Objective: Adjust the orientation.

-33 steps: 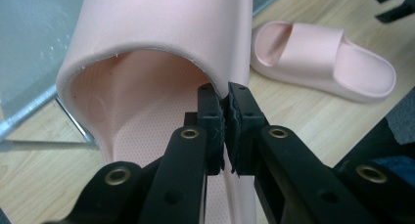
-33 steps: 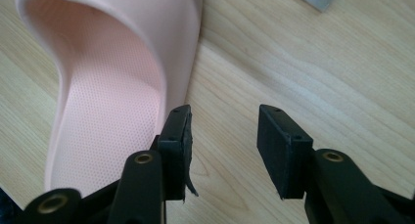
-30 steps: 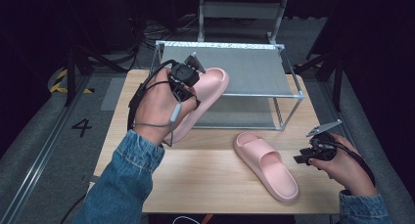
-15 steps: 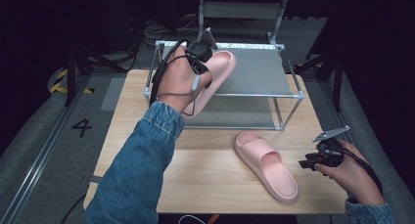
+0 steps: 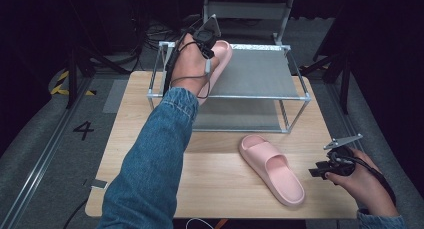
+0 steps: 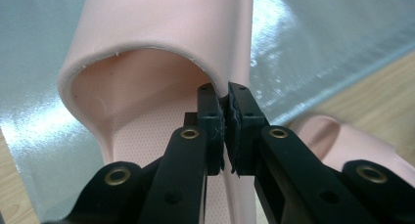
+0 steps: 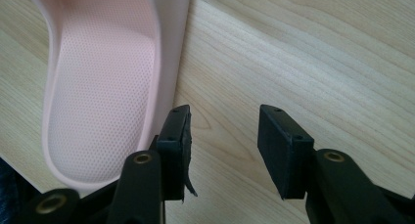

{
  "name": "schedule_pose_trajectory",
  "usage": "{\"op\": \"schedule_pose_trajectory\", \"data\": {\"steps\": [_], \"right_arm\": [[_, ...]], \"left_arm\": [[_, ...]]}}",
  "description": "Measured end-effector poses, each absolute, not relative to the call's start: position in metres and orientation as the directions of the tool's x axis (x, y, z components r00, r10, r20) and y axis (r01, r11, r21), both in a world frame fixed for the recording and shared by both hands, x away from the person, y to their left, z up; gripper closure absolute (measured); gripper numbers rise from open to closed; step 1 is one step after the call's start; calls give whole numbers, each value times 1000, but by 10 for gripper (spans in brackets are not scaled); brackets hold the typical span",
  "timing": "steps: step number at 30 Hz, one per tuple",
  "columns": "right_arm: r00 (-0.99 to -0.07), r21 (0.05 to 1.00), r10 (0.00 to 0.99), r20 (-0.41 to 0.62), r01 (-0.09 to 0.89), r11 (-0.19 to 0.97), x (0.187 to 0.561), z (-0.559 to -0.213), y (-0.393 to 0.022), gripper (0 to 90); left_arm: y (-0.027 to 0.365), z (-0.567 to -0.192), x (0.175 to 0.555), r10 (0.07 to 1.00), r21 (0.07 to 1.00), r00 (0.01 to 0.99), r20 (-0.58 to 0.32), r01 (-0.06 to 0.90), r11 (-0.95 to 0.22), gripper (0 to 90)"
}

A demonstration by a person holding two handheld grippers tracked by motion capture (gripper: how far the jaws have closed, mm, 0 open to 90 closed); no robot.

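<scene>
Two tiers of grey shelf make up the metal-framed rack at twelve o'clock on the wooden table. One pink slipper hangs over the rack's top tier toward eleven o'clock, pinched at the edge of its strap by the left gripper, whose jaws are clamped on that thin rim. It looks light, soft and springy foam, so the strap edge is a fair handle. The second slipper lies flat on the table near five o'clock, its side rim just outside one of the fingers of the right gripper, whose jaws stand apart over bare wood, holding nothing.
</scene>
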State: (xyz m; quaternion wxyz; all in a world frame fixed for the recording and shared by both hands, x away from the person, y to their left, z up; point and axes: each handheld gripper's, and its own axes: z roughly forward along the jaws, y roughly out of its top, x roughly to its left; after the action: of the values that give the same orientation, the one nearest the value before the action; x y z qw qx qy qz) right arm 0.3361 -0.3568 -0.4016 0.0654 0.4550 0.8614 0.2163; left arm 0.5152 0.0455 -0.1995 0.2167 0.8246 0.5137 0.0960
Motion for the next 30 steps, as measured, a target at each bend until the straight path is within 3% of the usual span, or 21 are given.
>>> {"op": "schedule_pose_trajectory", "data": {"steps": [8,15,17,23,30], "right_arm": [[-578,429,811,83,756,495,337,-403,-357,569],[-580,432,810,81,753,496,337,-402,-357,567],[-579,428,812,79,755,496,337,-403,-358,564],[-582,426,810,73,752,502,337,-402,-355,559],[-606,437,794,51,728,528,335,-397,-346,548]], "left_arm": [[33,-212,531,895,383,442,-64,839,-387,858],[27,-218,529,880,373,471,-64,829,-417,846],[30,-218,523,872,399,478,-107,824,-403,788],[48,-208,499,837,494,537,-102,758,-426,622],[79,-209,470,826,575,556,-99,709,-408,556]]}}
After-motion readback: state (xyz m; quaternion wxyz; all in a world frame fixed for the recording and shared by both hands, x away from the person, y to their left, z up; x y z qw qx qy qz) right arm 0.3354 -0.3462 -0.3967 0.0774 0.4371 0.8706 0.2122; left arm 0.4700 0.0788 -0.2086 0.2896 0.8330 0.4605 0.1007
